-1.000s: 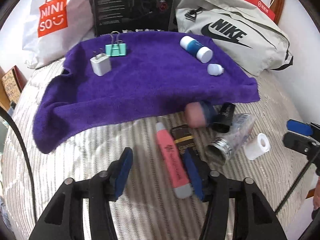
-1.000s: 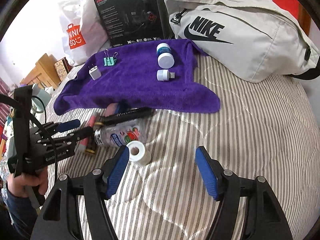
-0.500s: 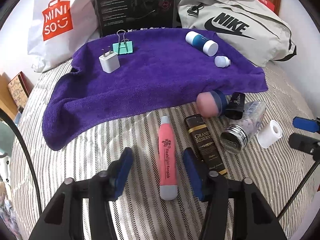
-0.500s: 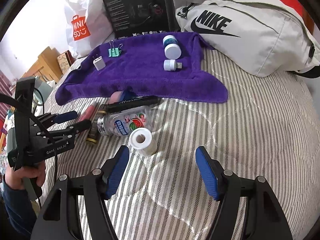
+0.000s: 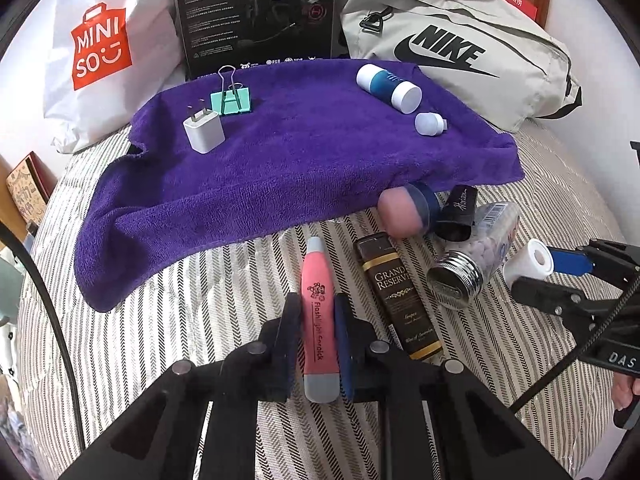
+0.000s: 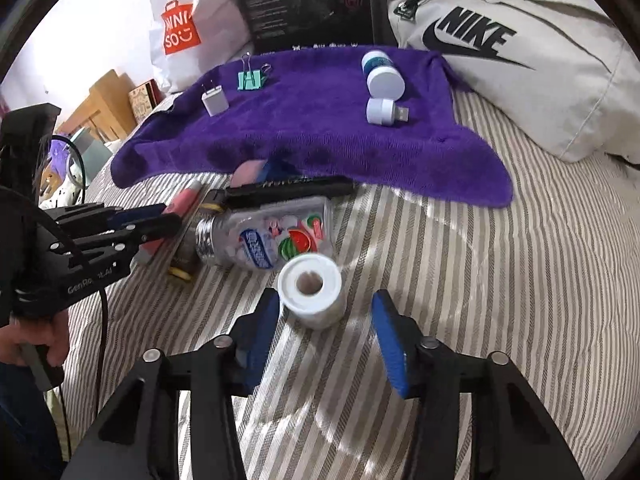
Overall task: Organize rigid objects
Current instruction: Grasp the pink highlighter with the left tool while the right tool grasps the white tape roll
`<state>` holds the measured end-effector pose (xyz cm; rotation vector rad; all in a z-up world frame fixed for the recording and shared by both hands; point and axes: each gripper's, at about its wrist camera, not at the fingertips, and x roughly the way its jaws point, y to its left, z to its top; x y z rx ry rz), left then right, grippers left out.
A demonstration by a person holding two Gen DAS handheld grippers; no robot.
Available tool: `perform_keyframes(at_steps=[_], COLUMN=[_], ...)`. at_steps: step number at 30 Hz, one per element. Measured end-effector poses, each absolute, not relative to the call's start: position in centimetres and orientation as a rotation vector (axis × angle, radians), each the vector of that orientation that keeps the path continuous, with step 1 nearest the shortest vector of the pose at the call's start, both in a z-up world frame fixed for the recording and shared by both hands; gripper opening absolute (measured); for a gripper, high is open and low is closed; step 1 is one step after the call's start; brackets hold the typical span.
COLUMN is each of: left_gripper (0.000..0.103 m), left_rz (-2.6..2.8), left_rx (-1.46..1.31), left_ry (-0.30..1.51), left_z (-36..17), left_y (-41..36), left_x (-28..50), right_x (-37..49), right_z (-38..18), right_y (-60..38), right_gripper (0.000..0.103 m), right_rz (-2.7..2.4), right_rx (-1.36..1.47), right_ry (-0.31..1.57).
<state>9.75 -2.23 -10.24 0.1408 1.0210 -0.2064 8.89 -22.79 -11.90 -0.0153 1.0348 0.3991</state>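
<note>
My left gripper [image 5: 316,312] is shut on a pink flashlight pen [image 5: 318,312] lying on the striped bedcover. To its right lie a brown Grand Reserve box [image 5: 400,300], a candy jar [image 5: 472,256], a black tube [image 5: 458,218] and a pink-capped blue container [image 5: 404,210]. My right gripper [image 6: 326,314] stands open around a white tape roll [image 6: 312,290], its fingers apart from it. On the purple towel [image 5: 300,152] rest a white charger [image 5: 204,134], a green binder clip [image 5: 232,100], a blue-and-white bottle [image 5: 390,86] and a small white USB light [image 6: 384,111].
Behind the towel stand a white Miniso bag [image 5: 100,48], a black product box [image 5: 256,12] and a grey Nike bag [image 5: 460,48]. A hand [image 6: 24,340] holds the left gripper's handle. Striped bedcover [image 6: 520,280] stretches to the right.
My left gripper closed its fingers onto the pink pen. My right gripper moved forward so the tape roll now sits between its open fingers.
</note>
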Motion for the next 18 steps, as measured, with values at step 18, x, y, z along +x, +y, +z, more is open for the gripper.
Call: perform_keyframes(at_steps=[18], left_gripper=[0.017], left_rz=[-0.207], left_rx=[0.091], left_ry=[1.017], left_z=[-10.05], left_y=[-1.92], left_x=[9.71], right_x=[9.08], right_z=[-11.61], right_y=[-22.77], right_gripper=[0.029], right_rz=[0.384], right_rx=[-0.066], right_ry=[1.018])
